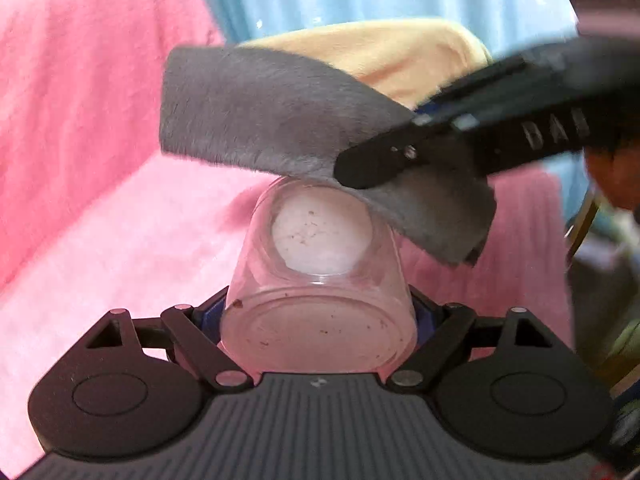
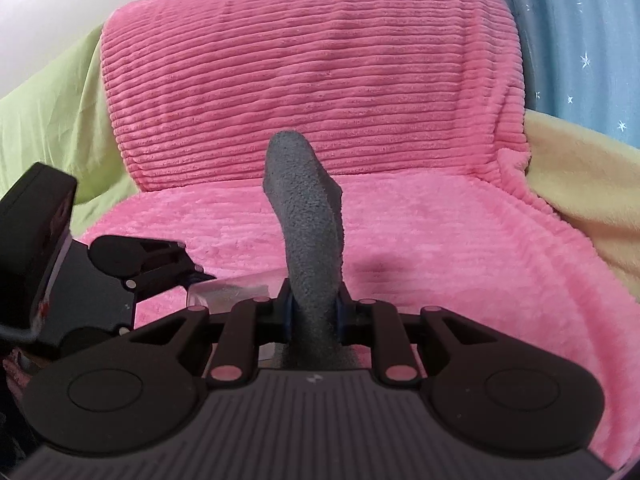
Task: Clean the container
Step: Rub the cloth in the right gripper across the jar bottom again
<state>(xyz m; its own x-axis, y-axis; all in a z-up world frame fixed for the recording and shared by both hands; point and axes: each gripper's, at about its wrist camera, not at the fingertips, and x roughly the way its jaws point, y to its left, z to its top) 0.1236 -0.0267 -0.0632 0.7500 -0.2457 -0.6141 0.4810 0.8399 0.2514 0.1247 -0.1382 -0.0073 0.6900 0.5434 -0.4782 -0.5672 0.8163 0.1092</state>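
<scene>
In the left wrist view a clear plastic container (image 1: 320, 280) with brown specks on its base and walls lies on its side, base toward the camera. My left gripper (image 1: 316, 314) is shut on it. A grey cloth strip (image 1: 260, 120) drapes across the container's far rim, held by my right gripper (image 1: 372, 164), which reaches in from the right. In the right wrist view my right gripper (image 2: 314, 304) is shut on the grey cloth (image 2: 304, 208), which sticks up and forward. The left gripper (image 2: 192, 276) with the container (image 2: 228, 292) shows at the lower left.
A pink ribbed plush cover (image 2: 304, 64) lies over the seat and backrest behind both grippers. A yellow blanket (image 2: 580, 184) sits to the right, a green sheet (image 2: 48, 120) to the left, and a blue star-patterned curtain (image 2: 580, 32) hangs at the far right.
</scene>
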